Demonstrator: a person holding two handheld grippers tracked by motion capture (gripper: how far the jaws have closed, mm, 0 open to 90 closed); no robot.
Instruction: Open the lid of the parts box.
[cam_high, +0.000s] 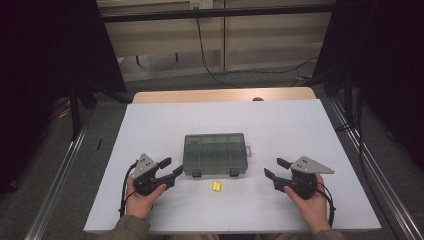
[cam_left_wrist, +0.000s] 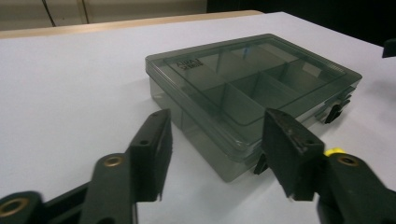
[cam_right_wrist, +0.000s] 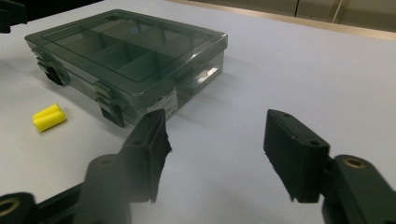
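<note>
A smoky, clear-lidded compartment box (cam_high: 215, 153) sat closed at the middle of the white desk (cam_high: 150, 120), a small yellow piece (cam_high: 216, 186) just before its two front latches. The left hand-held gripper (cam_high: 168, 168) and the right hand-held gripper (cam_high: 275, 168) flanked it, jaws partly apart and empty. A misjudged pinch at a latch risked skidding the light box or knocking the yellow piece away. Beyond the desk lay grey floor, black cables and pale wall panels.

I note a smoky grey translucent compartment box (cam_high: 215, 153), a yellow foam piece (cam_high: 216, 186), black fingers (cam_left_wrist: 154, 154), and a white tabletop (cam_high: 280, 125).
</note>
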